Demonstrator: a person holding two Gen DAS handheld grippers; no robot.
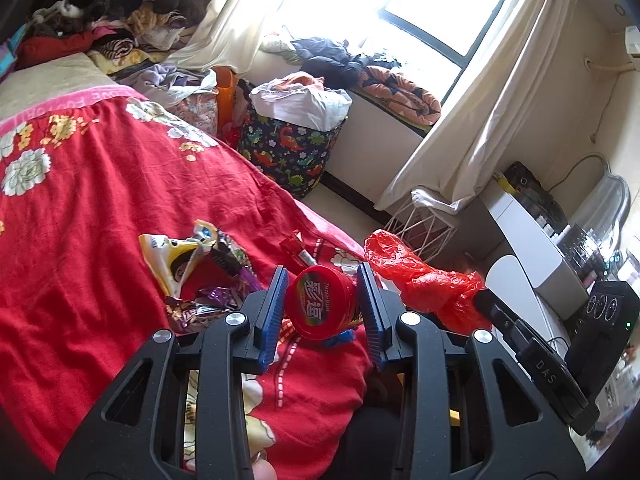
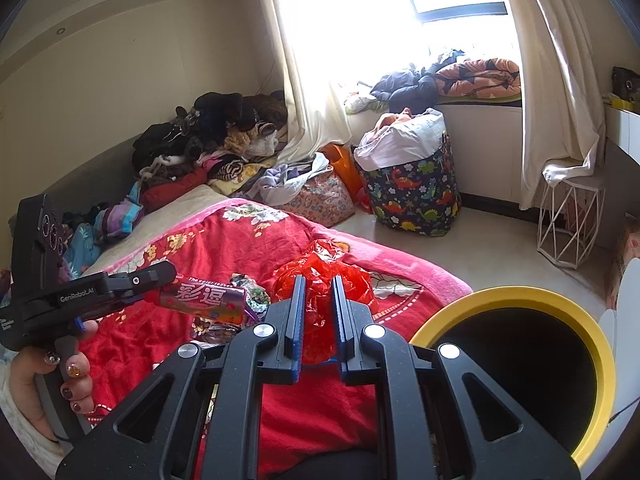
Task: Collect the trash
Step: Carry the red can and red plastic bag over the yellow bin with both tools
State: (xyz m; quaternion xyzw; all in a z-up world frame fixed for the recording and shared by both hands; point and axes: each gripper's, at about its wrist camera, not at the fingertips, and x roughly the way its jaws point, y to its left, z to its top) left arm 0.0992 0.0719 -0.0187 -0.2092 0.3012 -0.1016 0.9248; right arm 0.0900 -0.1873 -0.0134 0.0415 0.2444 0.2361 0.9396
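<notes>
My left gripper (image 1: 323, 276) is shut on a red candy tube (image 1: 320, 304), its round lid facing the camera, held just above the red floral bedspread (image 1: 100, 280). In the right wrist view the same tube (image 2: 208, 300) sticks out sideways from the left gripper (image 2: 168, 280). My right gripper (image 2: 319, 284) is shut on a crumpled red plastic bag (image 2: 316, 268), which shows to the right of the tube in the left wrist view (image 1: 420, 276). Snack wrappers, one yellow-white (image 1: 176, 252) and one purple (image 1: 208, 304), lie on the bedspread left of the tube. A black bin with a yellow rim (image 2: 512, 293) stands open at the lower right.
A dinosaur-print laundry basket (image 2: 412, 196) full of cloth stands on the floor by the window. A white wire side table (image 2: 568, 220) sits under the curtain. Clothes are piled (image 2: 216, 136) at the bed's far end. A person's hand (image 2: 60, 368) grips the left handle.
</notes>
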